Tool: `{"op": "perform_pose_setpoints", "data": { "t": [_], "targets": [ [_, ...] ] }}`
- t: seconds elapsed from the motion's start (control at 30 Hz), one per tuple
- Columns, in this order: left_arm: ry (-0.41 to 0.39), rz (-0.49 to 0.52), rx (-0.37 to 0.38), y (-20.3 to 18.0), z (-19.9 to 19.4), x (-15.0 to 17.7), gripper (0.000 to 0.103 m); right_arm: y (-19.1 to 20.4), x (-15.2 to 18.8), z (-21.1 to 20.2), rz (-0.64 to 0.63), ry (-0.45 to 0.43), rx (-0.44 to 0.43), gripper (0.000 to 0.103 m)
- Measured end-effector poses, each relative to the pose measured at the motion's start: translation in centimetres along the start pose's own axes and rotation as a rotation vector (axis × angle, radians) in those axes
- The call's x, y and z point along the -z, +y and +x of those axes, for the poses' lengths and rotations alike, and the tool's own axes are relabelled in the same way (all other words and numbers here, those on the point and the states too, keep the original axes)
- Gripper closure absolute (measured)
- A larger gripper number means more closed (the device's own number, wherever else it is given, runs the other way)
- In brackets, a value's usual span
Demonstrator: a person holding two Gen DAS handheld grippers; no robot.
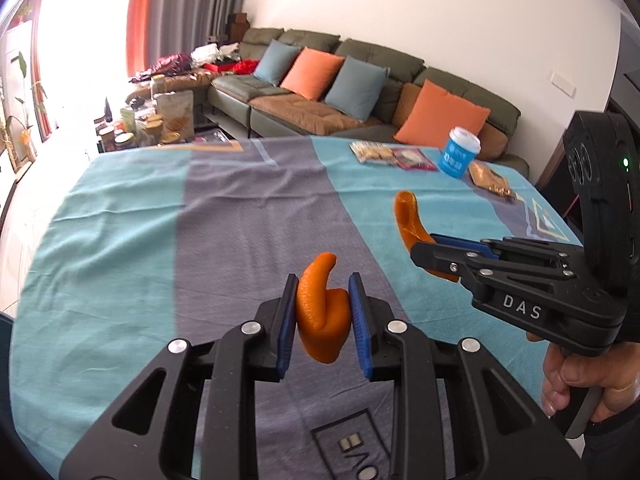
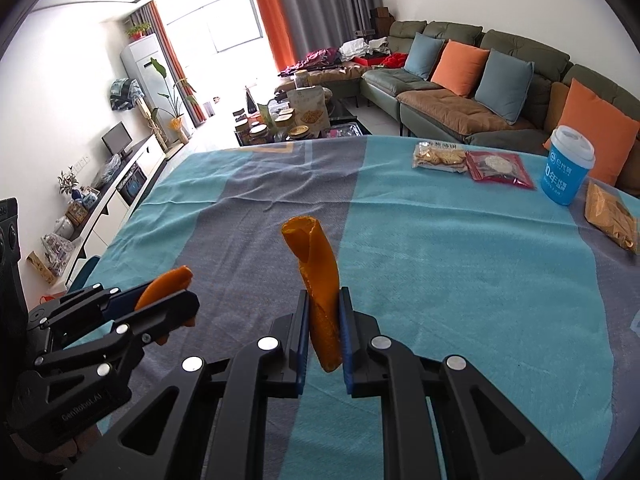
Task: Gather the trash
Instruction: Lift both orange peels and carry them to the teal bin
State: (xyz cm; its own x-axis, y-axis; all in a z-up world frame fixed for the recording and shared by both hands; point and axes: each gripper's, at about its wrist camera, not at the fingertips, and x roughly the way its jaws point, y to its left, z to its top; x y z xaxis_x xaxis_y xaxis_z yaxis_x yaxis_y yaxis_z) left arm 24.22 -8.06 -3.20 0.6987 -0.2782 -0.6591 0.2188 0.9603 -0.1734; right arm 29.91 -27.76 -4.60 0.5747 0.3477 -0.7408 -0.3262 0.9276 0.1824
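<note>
The left gripper (image 1: 322, 312) had its jaws clamped on a curled orange peel (image 1: 320, 312) at lower centre of its view. The right gripper (image 2: 324, 332) pinched a rolled peel strip (image 2: 316, 276) above the bench (image 2: 460, 272); a blue cup (image 2: 568, 168) stood upper right.

Black tongs (image 1: 322, 312), blue pads (image 1: 359, 312)
</note>
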Motion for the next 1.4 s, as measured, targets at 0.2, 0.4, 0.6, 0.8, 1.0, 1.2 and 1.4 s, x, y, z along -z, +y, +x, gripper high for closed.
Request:
{"op": "perform_pose_setpoints", "data": {
  "t": [0.2,0.4,0.6,0.8,1.0,1.2,1.4],
  "targets": [
    [-0.051,-0.018,-0.029,1.4,-2.7,-0.2,0.078,1.9,-0.1,-1.3,-0.022,-0.031,-0.004,0.091],
    [-0.107,-0.029,-0.055,2.7,-5.9,0.1,0.078,4.2,0.0,-3.0,-0.054,-0.064,-0.009,0.091],
    [-0.169,-0.045,-0.095,4.3,-9.7,0.8,0.078,7.4,-0.1,-4.6,-0.104,-0.097,-0.026,0.091],
    [-0.22,-0.07,-0.154,6.6,-13.6,1.9,0.078,11.4,-0.3,-5.7,-0.165,-0.128,-0.058,0.091],
    [-0.263,-0.112,-0.226,9.4,-17.4,3.1,0.078,15.3,-0.5,-6.2,-0.223,-0.152,-0.109,0.091],
    [-0.308,-0.146,-0.307,12.0,-21.4,4.5,0.078,19.4,-0.8,-6.3,-0.289,-0.166,-0.171,0.091],
    [-0.333,-0.189,-0.383,15.2,-25.1,6.2,0.078,23.4,-0.9,-5.7,-0.346,-0.163,-0.229,0.091]
  ]
}}
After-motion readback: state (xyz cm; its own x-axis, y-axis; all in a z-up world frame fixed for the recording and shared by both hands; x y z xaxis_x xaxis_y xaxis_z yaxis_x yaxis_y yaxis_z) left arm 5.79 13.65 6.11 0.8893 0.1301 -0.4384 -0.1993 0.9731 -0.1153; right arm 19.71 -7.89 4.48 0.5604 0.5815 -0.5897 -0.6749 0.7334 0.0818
